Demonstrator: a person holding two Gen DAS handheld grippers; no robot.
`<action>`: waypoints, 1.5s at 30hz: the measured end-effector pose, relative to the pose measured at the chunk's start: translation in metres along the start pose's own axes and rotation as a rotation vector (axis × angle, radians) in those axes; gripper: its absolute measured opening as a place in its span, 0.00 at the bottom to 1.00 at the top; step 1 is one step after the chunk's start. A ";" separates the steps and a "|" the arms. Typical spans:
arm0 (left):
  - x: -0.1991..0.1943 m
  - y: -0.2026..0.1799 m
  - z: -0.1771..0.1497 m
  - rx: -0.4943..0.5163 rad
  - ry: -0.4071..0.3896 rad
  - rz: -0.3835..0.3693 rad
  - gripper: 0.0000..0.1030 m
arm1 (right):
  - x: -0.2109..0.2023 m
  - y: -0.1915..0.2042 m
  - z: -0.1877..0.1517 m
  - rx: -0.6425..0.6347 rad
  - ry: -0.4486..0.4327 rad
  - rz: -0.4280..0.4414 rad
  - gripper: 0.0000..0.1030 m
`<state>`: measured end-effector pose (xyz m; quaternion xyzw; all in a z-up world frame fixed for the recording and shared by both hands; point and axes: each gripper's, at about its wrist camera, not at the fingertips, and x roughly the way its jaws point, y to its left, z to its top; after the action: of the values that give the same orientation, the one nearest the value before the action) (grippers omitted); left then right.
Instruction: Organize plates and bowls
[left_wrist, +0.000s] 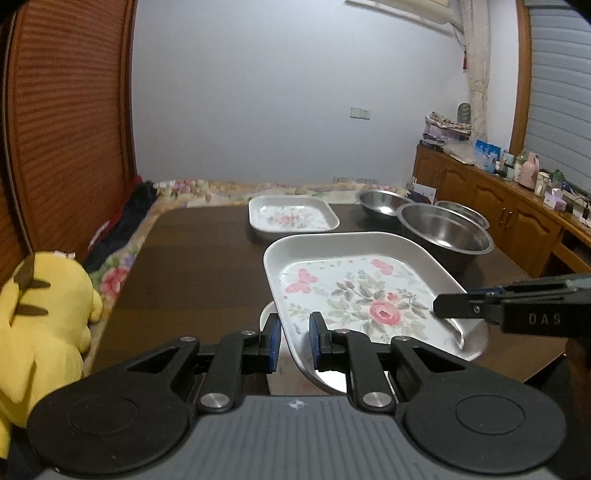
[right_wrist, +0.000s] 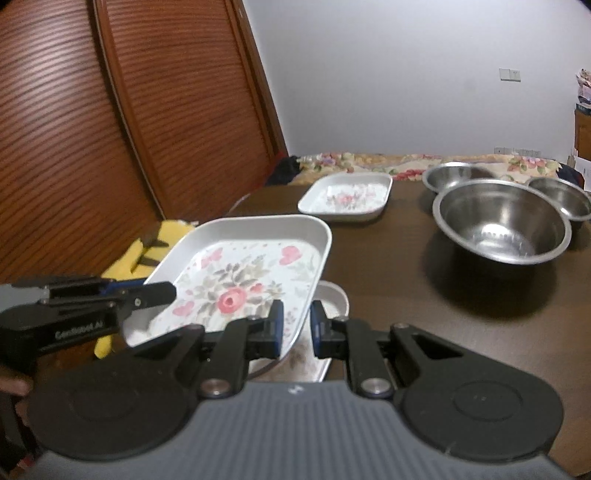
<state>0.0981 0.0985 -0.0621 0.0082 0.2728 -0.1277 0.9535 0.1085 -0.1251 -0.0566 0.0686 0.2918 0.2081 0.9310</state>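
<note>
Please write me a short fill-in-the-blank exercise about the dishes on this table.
1. The left tool and right tool together hold one white square floral plate by its ____.
2. The number of round stainless steel bowls on the dark wooden table is ____.
3. The smaller white square floral plate at the far side rests on the ____.

Missing words: rim; three; table

Held plate (left_wrist: 354, 291): smooth, glossy white, printed flowers; centre of frame.
Far plate (left_wrist: 293, 216): same glossy floral finish; upper centre.
Bowls (left_wrist: 447, 232): polished, reflective steel; right of centre.
Table (left_wrist: 199, 258): dark wood-grain, low sheen.
Doors (left_wrist: 70, 122): reddish louvred wood; left edge.
Toy (left_wrist: 40, 325): yellow plush; lower left.
Left gripper (left_wrist: 293, 341): was matt black plastic, blue pads.
</note>
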 end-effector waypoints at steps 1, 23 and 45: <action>0.002 0.001 -0.001 0.001 0.005 0.002 0.17 | 0.002 0.000 -0.003 0.000 0.003 -0.002 0.16; 0.038 -0.005 -0.029 0.068 0.068 0.073 0.17 | 0.026 0.004 -0.029 -0.052 0.035 -0.074 0.17; 0.043 0.024 0.044 0.065 -0.034 0.075 0.26 | 0.008 -0.015 0.048 -0.146 -0.073 0.002 0.18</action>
<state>0.1623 0.1076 -0.0485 0.0472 0.2517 -0.1010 0.9614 0.1473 -0.1356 -0.0250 0.0082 0.2414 0.2273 0.9434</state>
